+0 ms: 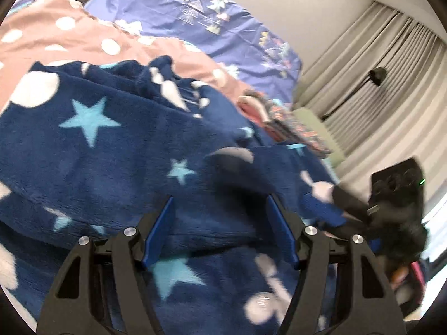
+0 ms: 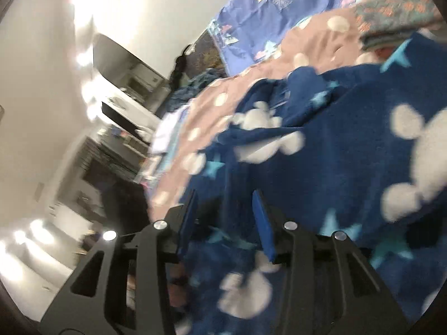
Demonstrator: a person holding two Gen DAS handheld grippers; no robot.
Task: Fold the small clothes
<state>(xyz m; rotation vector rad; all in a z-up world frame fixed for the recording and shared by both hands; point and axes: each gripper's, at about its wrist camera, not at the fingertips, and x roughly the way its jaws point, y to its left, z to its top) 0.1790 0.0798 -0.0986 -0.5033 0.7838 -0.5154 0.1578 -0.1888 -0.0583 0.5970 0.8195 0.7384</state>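
A navy fleece garment (image 1: 117, 150) with light-blue stars and white mouse-head shapes lies rumpled on the bed. My left gripper (image 1: 219, 203) is open just above it, blue pads wide apart, nothing between them. The right gripper (image 1: 329, 209) shows at the right edge of the left wrist view, low over the garment's right side. In the right wrist view the same garment (image 2: 349, 150) fills the right half, and my right gripper (image 2: 225, 199) is open over its edge with cloth beneath the jaws, not pinched.
A pink blanket with white dots (image 1: 83, 42) lies under the garment, over a purple patterned sheet (image 1: 195, 14). Folded patterned clothes (image 1: 282, 122) sit at the bed's right side. Grey curtains (image 1: 377, 78) hang beyond. Shelves and furniture (image 2: 120, 106) stand left of the bed.
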